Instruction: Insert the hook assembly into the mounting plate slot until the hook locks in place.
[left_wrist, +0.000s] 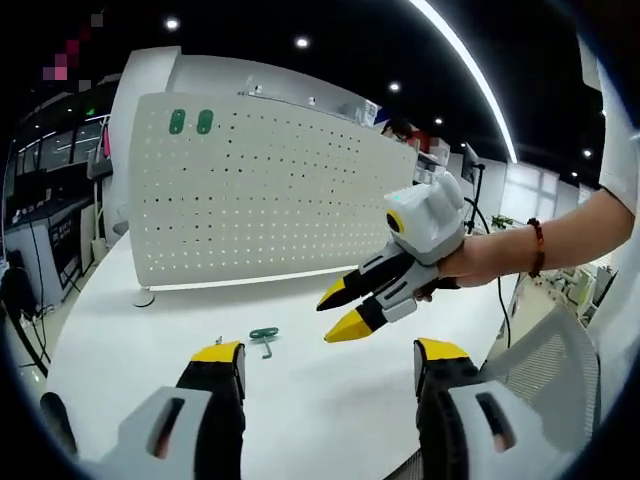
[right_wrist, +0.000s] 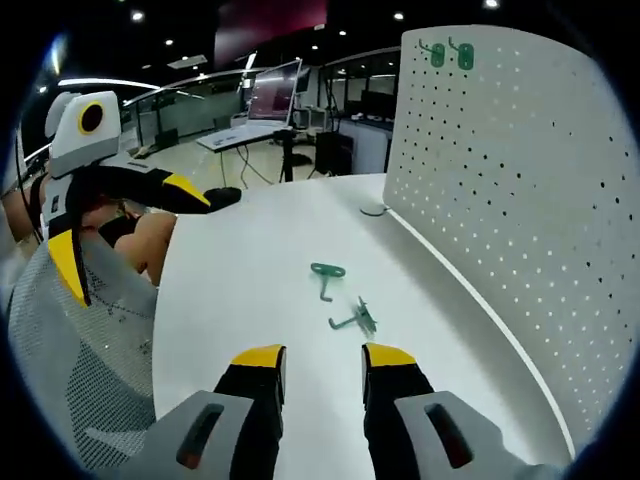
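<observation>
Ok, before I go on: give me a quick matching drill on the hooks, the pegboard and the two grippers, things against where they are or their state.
Things:
1. two green hooks
2. two more green hooks
3. right gripper
4. left gripper

Place or state:
A. already hung near the top of the white pegboard
B. lying loose on the white table
C. fingers wide apart, nothing between them
D. fingers apart, hovering just short of the loose hooks

Pairs: 1-B, 2-A, 3-D, 4-C
</observation>
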